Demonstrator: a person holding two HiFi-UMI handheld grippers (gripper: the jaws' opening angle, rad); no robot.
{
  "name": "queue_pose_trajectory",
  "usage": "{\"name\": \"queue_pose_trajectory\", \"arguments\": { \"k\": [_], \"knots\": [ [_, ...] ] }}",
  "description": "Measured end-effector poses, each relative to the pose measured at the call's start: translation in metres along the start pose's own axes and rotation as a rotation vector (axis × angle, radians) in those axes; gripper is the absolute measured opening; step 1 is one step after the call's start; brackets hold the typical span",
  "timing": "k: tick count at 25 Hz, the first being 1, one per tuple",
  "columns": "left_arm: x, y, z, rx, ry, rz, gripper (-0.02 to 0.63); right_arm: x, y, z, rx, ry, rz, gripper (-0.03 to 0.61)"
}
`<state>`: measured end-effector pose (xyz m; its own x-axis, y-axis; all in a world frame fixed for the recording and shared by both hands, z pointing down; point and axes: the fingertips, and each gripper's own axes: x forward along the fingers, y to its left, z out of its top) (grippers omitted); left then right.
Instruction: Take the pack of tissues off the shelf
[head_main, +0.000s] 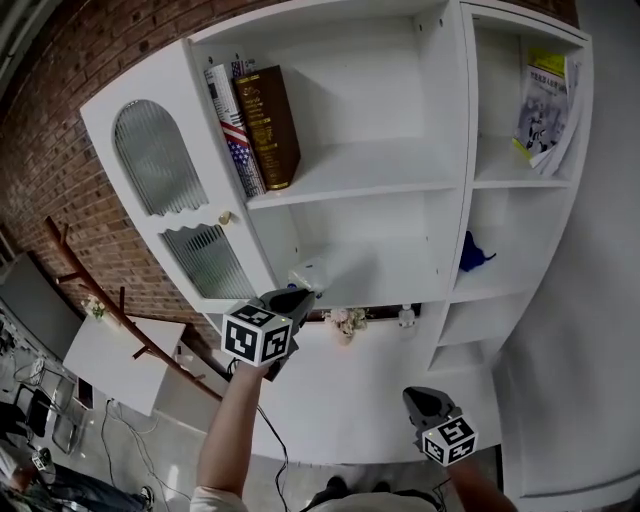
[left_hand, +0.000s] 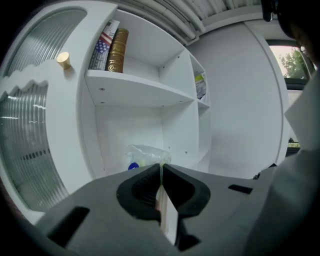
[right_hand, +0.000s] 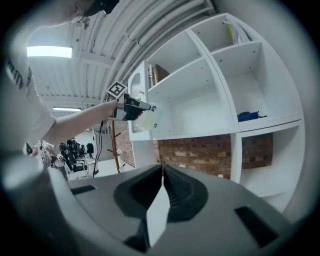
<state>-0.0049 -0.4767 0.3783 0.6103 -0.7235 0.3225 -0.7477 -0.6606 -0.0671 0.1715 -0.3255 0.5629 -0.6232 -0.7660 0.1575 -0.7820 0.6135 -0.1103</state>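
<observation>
No readable text or labels.

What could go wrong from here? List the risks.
1. The left gripper seems shut on just the near edge of the pack of tissues; the soft wrapper could slip out or tear.
2. In the right gripper view the pack sits by the front lip of the shelf; pulling low might snag it.
3. The right gripper is shut and held low, likely too far to catch a drop.

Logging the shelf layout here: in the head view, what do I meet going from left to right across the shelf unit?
glass cabinet door → books → pack of tissues → blue object → magazines
</observation>
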Motion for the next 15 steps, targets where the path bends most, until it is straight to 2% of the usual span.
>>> {"name": "queue_pose_trajectory", "arguments": {
  "k": [15],
  "knots": [
    [-0.070,0.000,-0.043,-0.053,-0.028,0.073,0.035,0.013,0.014,0.011,-0.024,-0.011,0.040,0.032]
  ]
}}
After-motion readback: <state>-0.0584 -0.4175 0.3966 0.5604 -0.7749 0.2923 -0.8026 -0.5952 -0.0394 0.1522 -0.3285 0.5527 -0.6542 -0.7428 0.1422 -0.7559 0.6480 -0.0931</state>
